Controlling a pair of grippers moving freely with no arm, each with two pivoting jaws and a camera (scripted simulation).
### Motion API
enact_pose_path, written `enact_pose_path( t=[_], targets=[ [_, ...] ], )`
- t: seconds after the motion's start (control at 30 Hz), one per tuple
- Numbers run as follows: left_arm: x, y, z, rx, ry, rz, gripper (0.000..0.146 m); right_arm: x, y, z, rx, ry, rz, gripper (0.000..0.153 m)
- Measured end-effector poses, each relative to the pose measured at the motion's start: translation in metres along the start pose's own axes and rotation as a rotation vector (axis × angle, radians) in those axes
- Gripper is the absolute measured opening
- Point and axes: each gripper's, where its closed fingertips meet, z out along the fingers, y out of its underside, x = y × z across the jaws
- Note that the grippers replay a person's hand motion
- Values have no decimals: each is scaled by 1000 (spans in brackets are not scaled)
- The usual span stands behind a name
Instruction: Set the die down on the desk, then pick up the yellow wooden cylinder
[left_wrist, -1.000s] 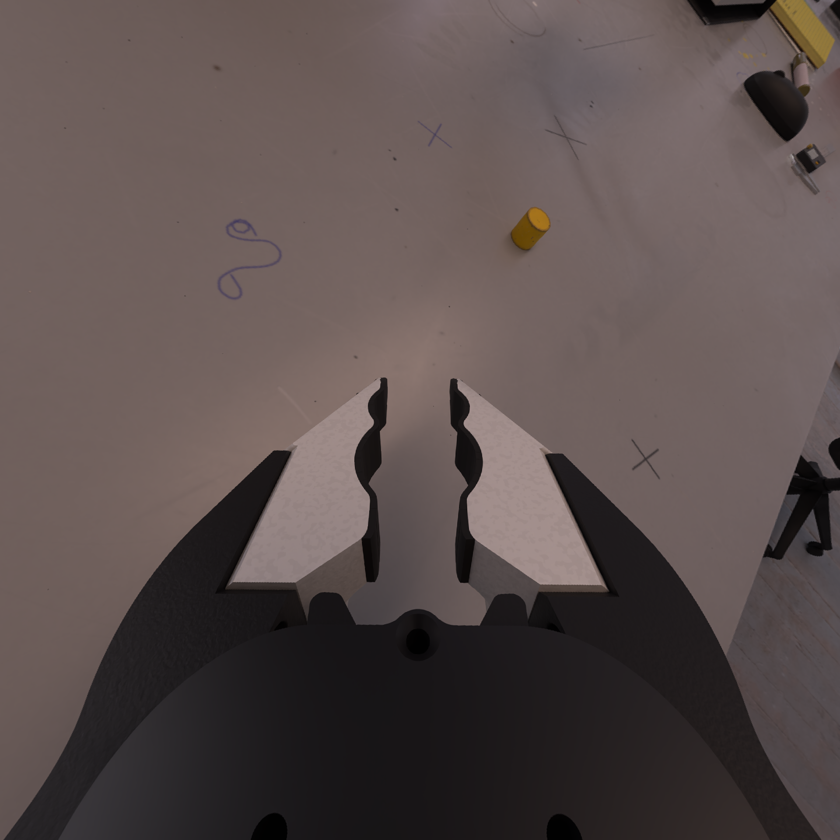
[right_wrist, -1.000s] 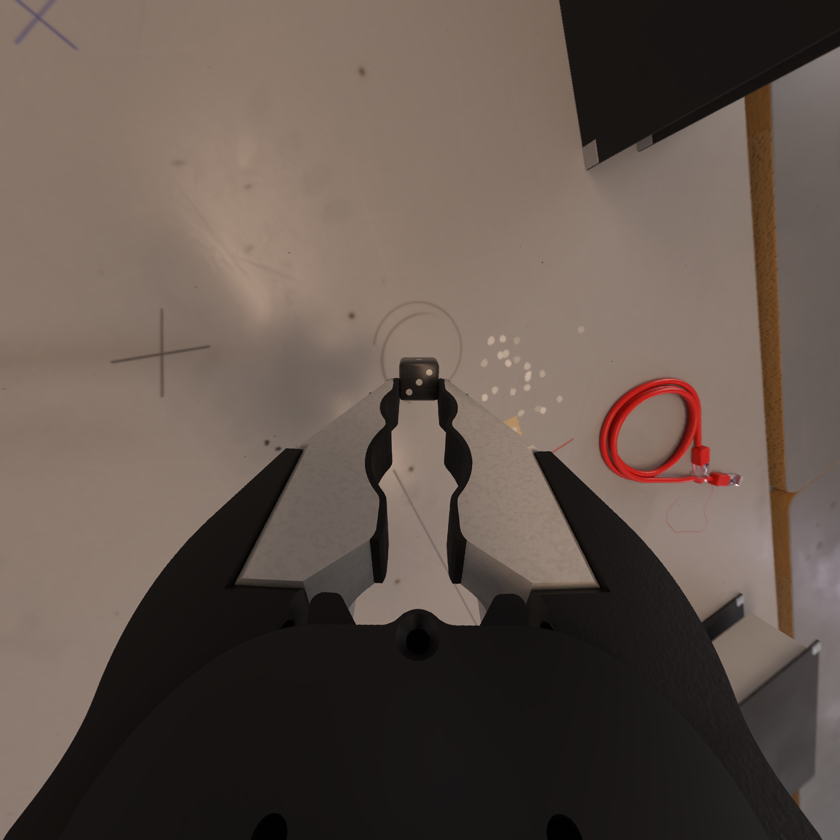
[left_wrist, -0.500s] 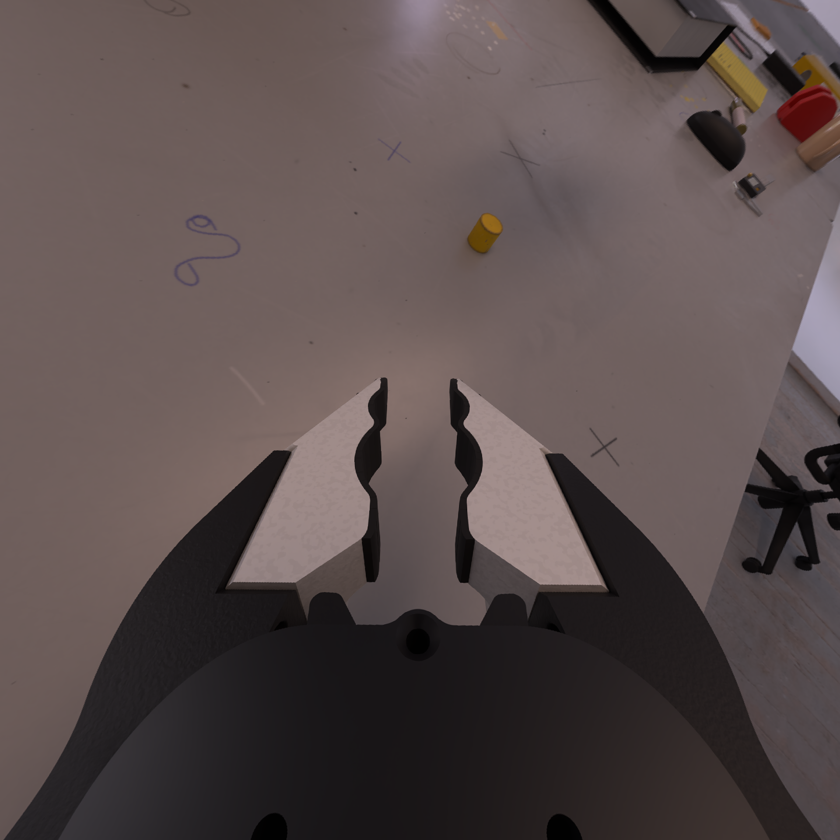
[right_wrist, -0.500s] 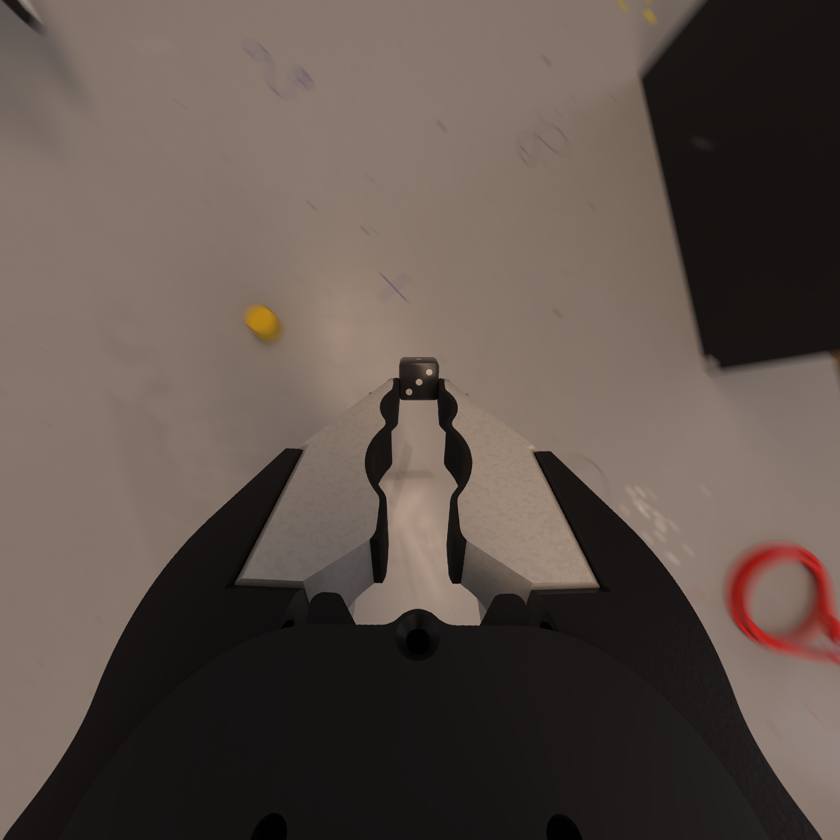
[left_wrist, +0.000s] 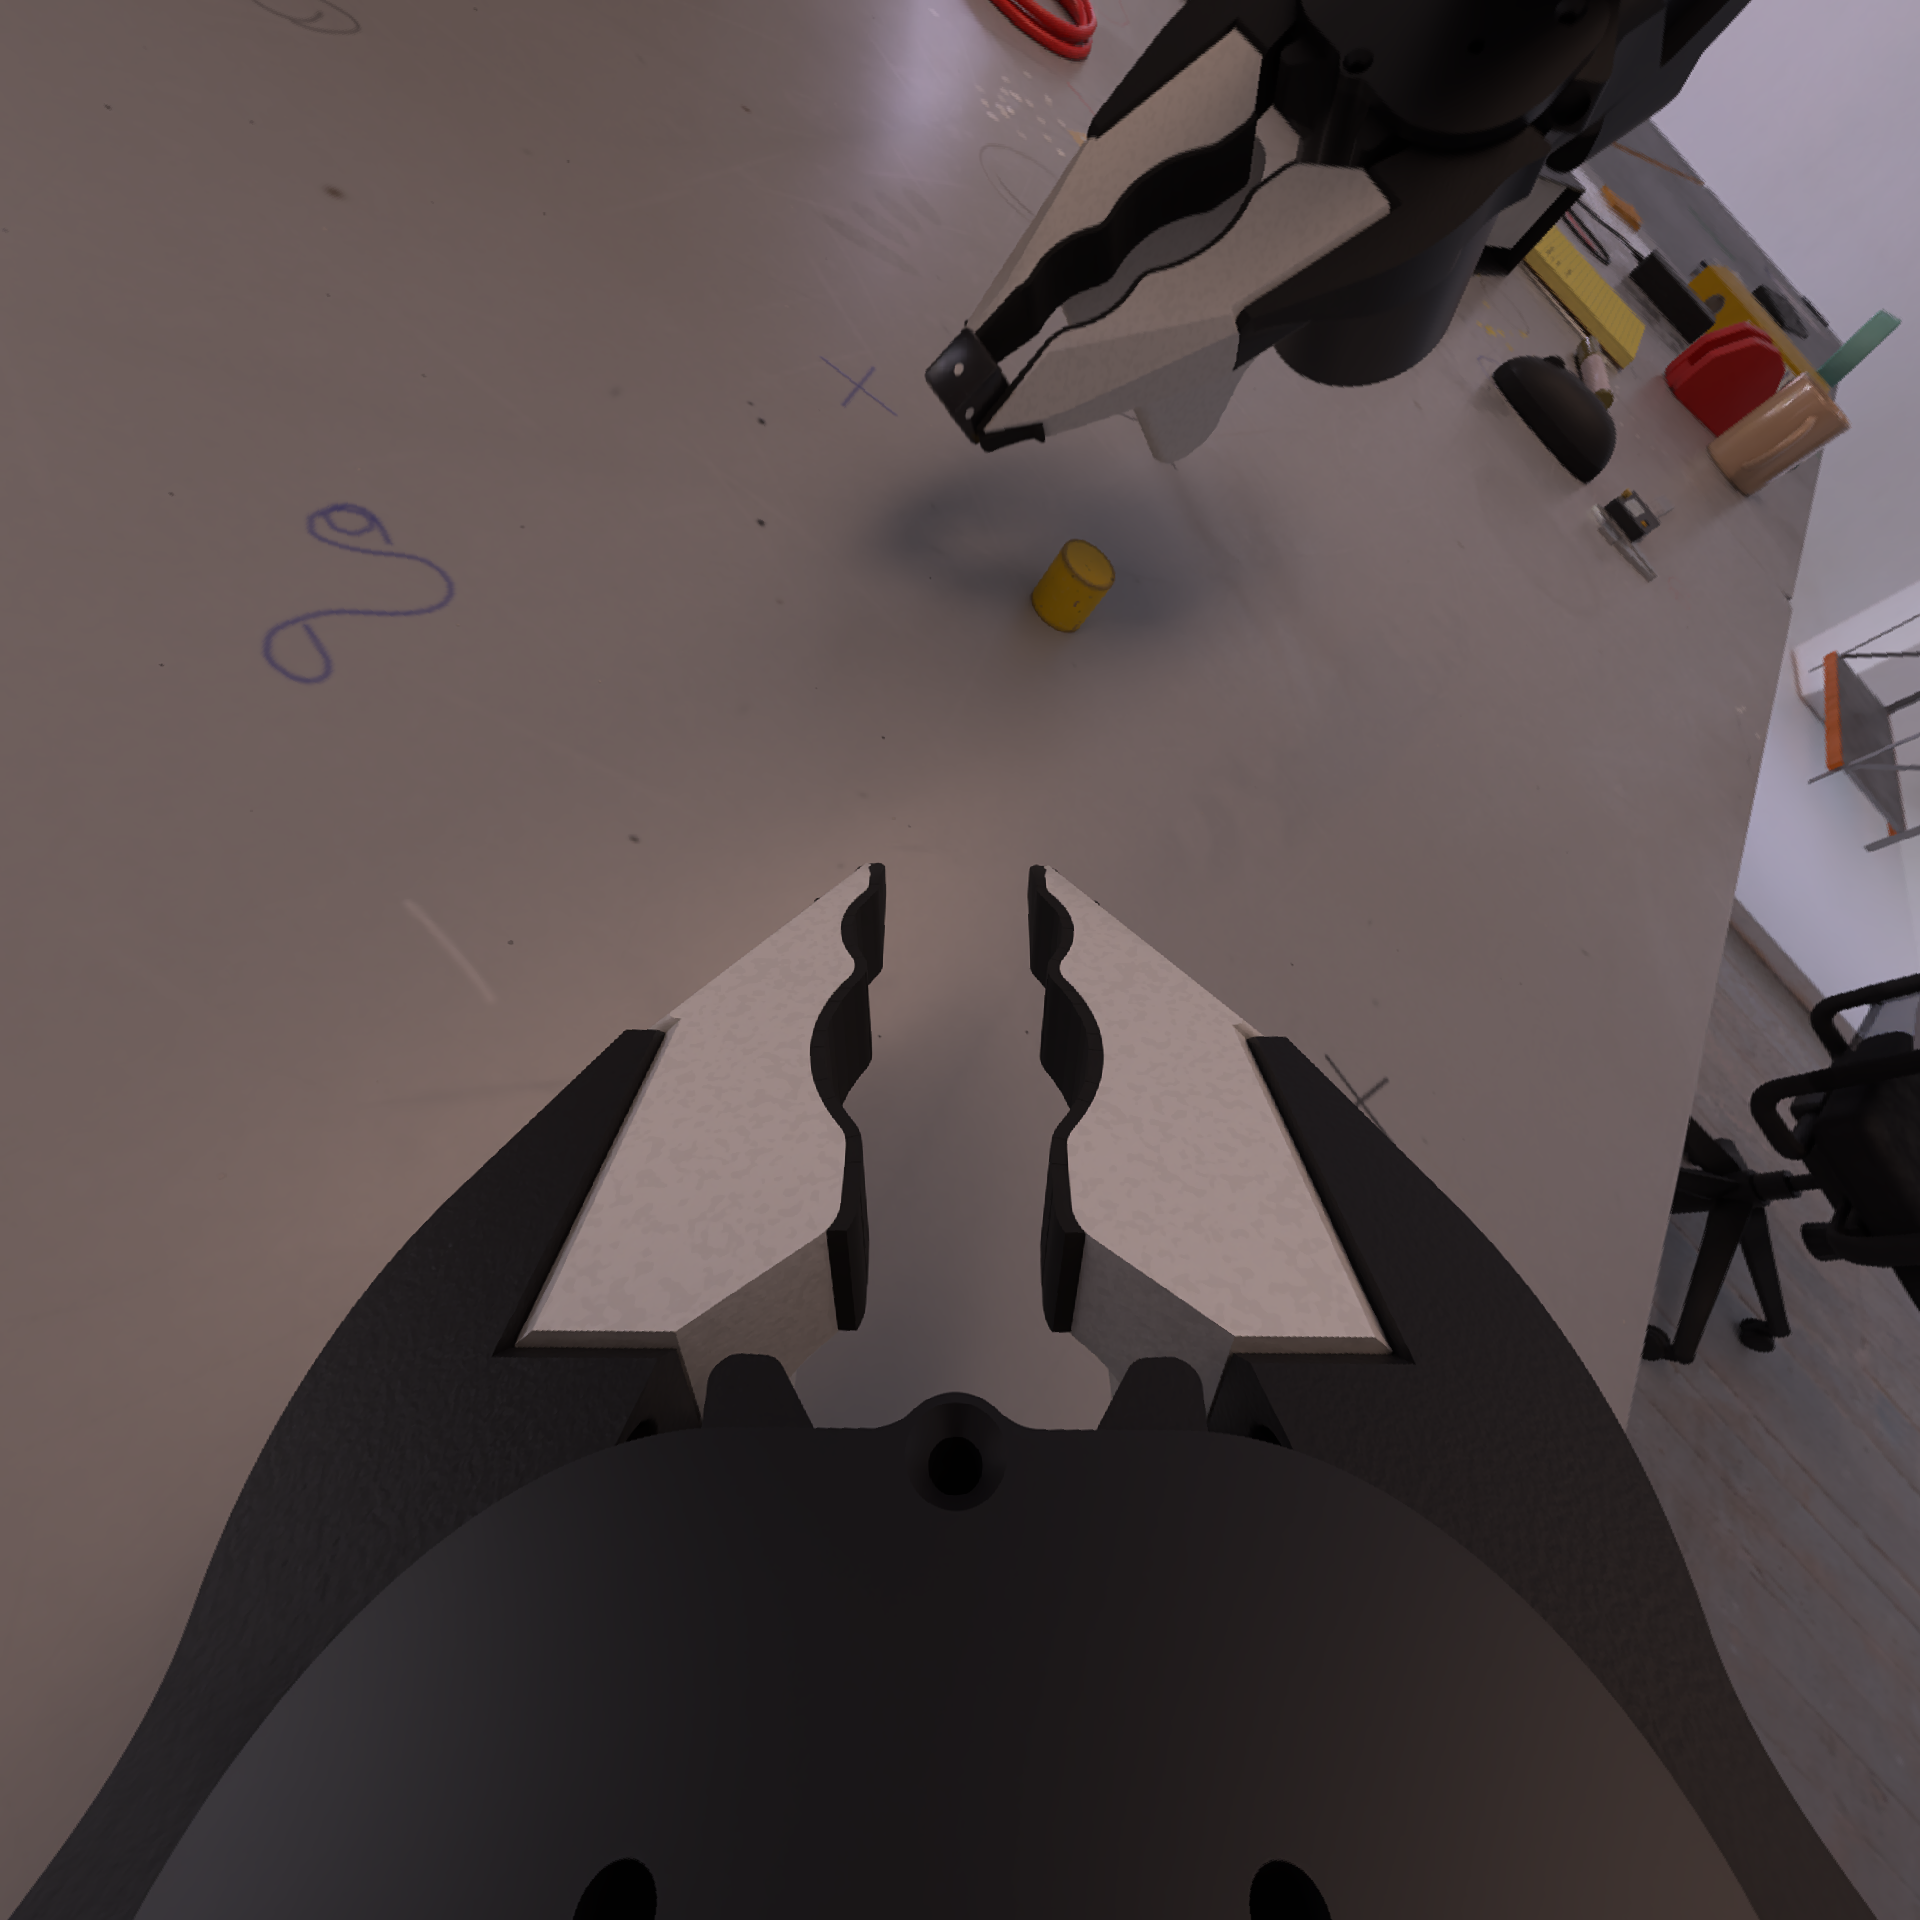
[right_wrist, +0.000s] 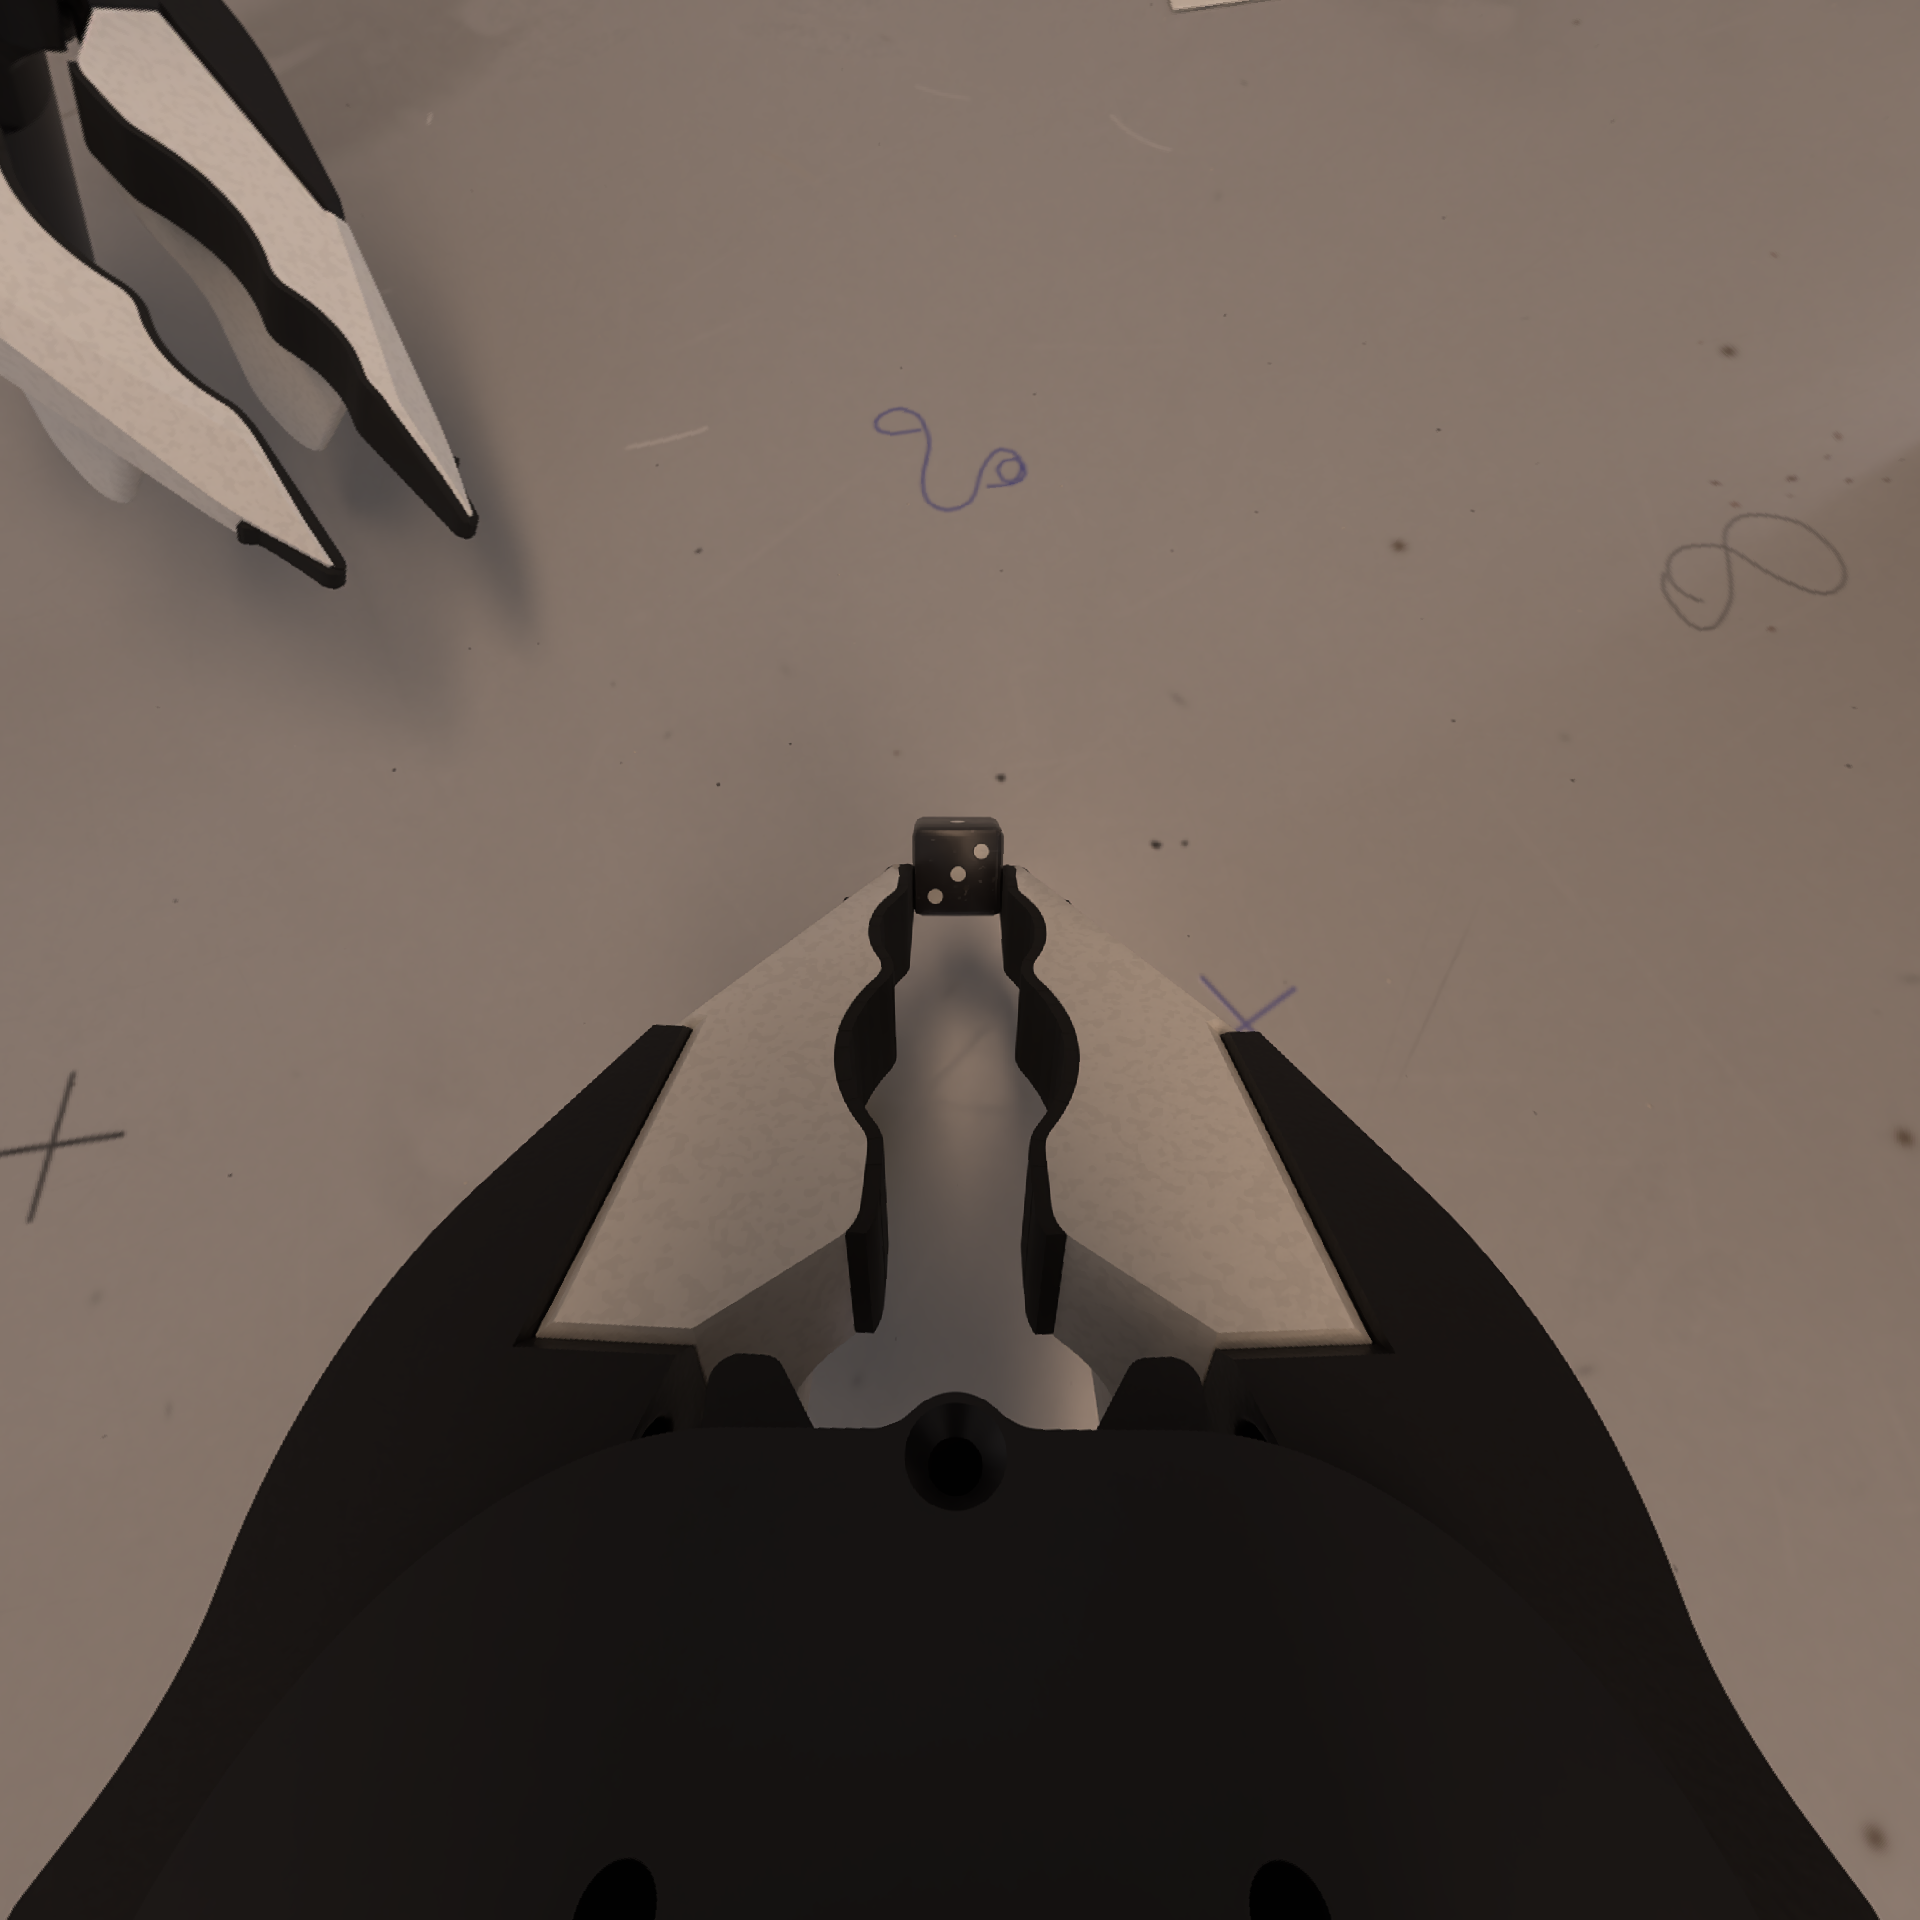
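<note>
My right gripper (right_wrist: 956, 883) is shut on a small black die (right_wrist: 957, 867) with white pips, held at its fingertips above the grey desk (right_wrist: 1351, 312). In the left wrist view the right gripper (left_wrist: 987, 400) hangs above and behind the yellow wooden cylinder (left_wrist: 1073, 585), with the die (left_wrist: 962, 381) at its tips. The cylinder stands on the desk (left_wrist: 520, 312) ahead and slightly right of my left gripper (left_wrist: 956, 883), which is open and empty. The left gripper (right_wrist: 400, 545) also shows at the upper left of the right wrist view. The cylinder is hidden in the right wrist view.
Pen scribbles and crosses mark the desk. A red cable coil (left_wrist: 1044, 21) lies far back. Clutter sits at the far right: a black rounded object (left_wrist: 1555, 416), a red block (left_wrist: 1730, 376), a tan block (left_wrist: 1779, 434), yellow items (left_wrist: 1584, 296). The desk edge (left_wrist: 1756, 831) runs down the right, with chairs beyond.
The right gripper, with the die still in it, has swung over the desk to above the cylinder and into the left wrist view. The left gripper has shifted slightly and stays open.
</note>
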Motion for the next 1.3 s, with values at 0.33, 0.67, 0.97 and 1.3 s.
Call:
enact_pose_path(
  t=[0.33, 0.67, 0.97, 1.3],
  targets=[
    [-13, 6, 12, -27, -25, -18, 28, 11, 16, 21, -43, -30, 24, 16],
    [-16, 8, 14, -29, -13, -50, 28, 13, 24, 31, -67, -61, 14, 16],
    [-16, 7, 20, -51, 8, -54, 28, 15, 26, 25, -40, -56, 3, 28],
    [-16, 4, 24, -42, 21, -64, 28, 17, 32, 7, 1, -28, 6, 34]
  ],
)
